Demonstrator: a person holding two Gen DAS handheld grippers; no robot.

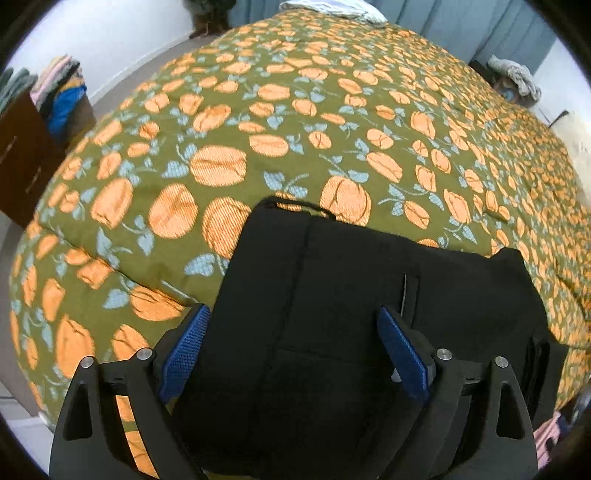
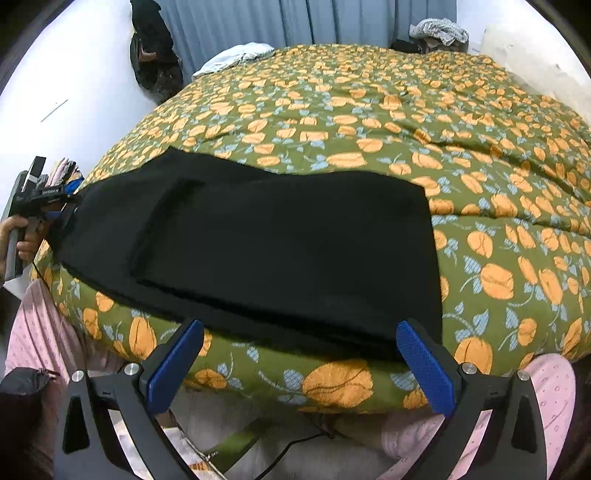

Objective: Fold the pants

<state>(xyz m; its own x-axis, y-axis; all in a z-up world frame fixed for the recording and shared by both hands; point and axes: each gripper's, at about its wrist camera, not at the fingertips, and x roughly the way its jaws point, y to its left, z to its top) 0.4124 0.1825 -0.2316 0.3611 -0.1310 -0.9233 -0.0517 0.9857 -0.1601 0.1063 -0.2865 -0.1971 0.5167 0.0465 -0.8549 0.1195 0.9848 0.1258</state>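
- We see the black fabric pants [image 2: 258,251] lying flat on the bed's olive quilted cover printed with orange pumpkins and blue leaves [image 2: 406,122], close to its near edge.
- In the right wrist view the pants form a wide dark slab running from 9 o'clock to about 4 o'clock, with one layer folded over another.
- Our right hand-held gripper [image 2: 301,365] is released, its blue-padded fingers [image 2: 424,369] spread wide at 6 o'clock, just off the pants' near hem and over the bed's edge.
- Our left hand-held gripper [image 1: 295,350] is also released, its blue pads apart above the black cloth at 6 o'clock; we cannot tell whether they touch it.
- In the left wrist view a cord loop [image 1: 295,205] sticks out at the pants' far end, near centre.
- At 9 o'clock in the right wrist view a hand [image 2: 22,236] holds the left tool's handle at the pants' end.
- Pink dotted clothing [image 2: 40,343] shows at 7 o'clock.
- A grey curtain [image 2: 258,22] hangs at 12 o'clock.
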